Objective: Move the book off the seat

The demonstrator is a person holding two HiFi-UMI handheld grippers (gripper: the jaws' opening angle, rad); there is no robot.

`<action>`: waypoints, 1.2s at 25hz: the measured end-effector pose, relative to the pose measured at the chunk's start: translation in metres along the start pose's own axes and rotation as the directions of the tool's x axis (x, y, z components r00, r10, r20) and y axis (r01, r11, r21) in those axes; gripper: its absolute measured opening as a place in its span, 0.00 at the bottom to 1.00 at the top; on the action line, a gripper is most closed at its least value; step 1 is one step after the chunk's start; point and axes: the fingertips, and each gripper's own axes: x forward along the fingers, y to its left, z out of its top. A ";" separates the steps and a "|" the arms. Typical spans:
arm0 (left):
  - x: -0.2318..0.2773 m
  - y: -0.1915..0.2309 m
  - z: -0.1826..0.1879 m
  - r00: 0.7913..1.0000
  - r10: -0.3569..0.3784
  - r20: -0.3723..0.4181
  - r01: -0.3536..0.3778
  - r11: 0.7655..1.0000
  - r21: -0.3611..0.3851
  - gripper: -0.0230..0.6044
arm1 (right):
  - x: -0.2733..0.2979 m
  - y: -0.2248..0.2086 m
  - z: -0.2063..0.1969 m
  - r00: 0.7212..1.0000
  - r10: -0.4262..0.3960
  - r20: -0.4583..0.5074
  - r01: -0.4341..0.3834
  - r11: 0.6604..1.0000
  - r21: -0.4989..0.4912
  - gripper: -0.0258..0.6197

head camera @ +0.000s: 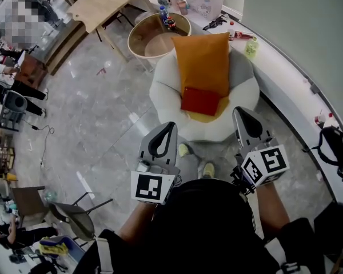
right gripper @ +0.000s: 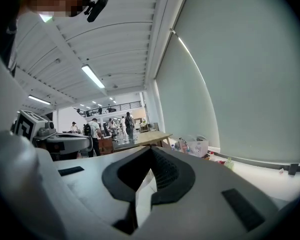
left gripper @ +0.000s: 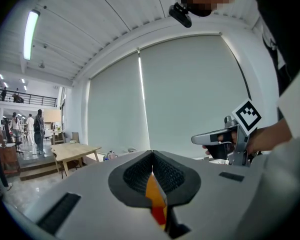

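— Grey polished floor fills a big hall, and pale roller blinds cover the window wall. What stands before the two tools?

— A white round armchair with puffy lobes. It stands on the floor just ahead of both tips.

— Where is the book?

— The red book lies flat on the front part of the seat. It is ahead of the left gripper and a little to its right. It is ahead of the right gripper and to its left. So it sits between their two lines, and neither gripper touches it.

— Is something near the book?

— Yes, an orange cushion leans on the backrest, beyond the book. The far edge of the book covers the lower end of this cushion.

— How are the jaws?

— On the left gripper they are pressed together with nothing between them. Below their meeting line, the left gripper view shows a thin strip of orange and red: the cushion and the book, further ahead. On the right gripper the jaws are also together and empty, and only something white shows through its slot.

— What else is around?

— Beyond the armchair is a round wooden table, and further to the left a light wooden table. To the right of the right gripper runs a white window ledge with a green bottle on it.
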 end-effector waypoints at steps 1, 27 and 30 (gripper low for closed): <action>0.002 0.000 0.001 1.000 -0.004 0.003 0.004 1.000 0.002 0.05 | 0.001 -0.002 -0.001 1.000 -0.004 0.001 0.004 1.000 0.005 0.05; 0.114 0.128 -0.022 0.999 -0.043 -0.016 0.042 0.997 -0.065 0.05 | 0.165 -0.018 0.004 0.996 -0.011 -0.089 0.010 1.000 -0.008 0.05; 0.133 0.141 -0.026 0.998 -0.049 -0.024 0.047 0.996 -0.072 0.05 | 0.182 -0.025 0.003 0.995 -0.014 -0.094 0.013 1.000 -0.008 0.05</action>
